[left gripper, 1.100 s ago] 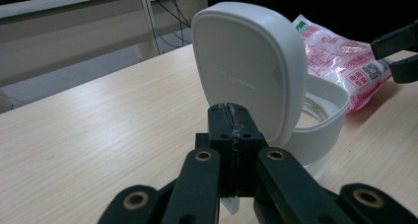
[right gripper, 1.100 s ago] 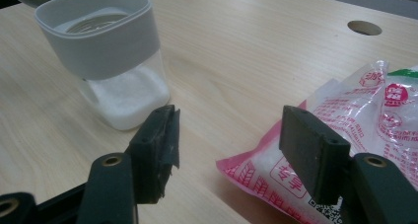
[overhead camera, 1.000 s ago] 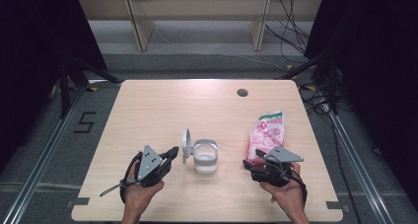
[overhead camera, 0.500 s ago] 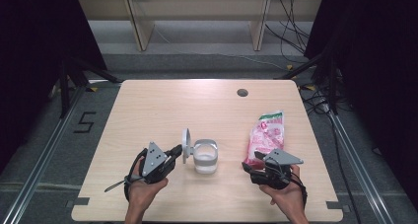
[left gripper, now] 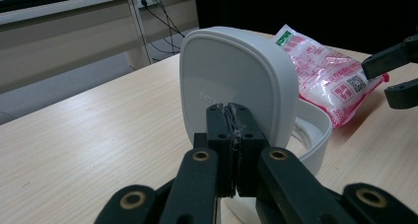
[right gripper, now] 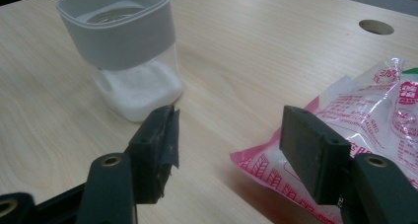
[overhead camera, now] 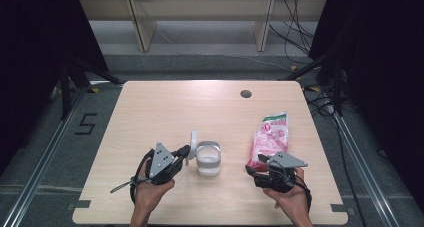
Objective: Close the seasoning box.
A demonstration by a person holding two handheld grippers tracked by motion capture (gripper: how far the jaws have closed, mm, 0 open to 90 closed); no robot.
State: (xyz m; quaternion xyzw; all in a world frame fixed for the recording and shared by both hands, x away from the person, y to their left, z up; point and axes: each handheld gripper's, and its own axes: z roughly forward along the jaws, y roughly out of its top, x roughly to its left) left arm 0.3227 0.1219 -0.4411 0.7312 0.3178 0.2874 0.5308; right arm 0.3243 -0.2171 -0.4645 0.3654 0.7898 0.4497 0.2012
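On the wooden surface [overhead camera: 150, 112], the left gripper [overhead camera: 183, 152] has its jaws clenched together with nothing between them, their tips right against the upright white lid [left gripper: 231, 81] of the jar of white powder [overhead camera: 208, 158], which sits at their 3 o'clock. Farther right, the right gripper [overhead camera: 253, 168] holds its jaws released, the near end of the pink-printed bag [overhead camera: 271, 138] just beyond them at 1 o'clock.
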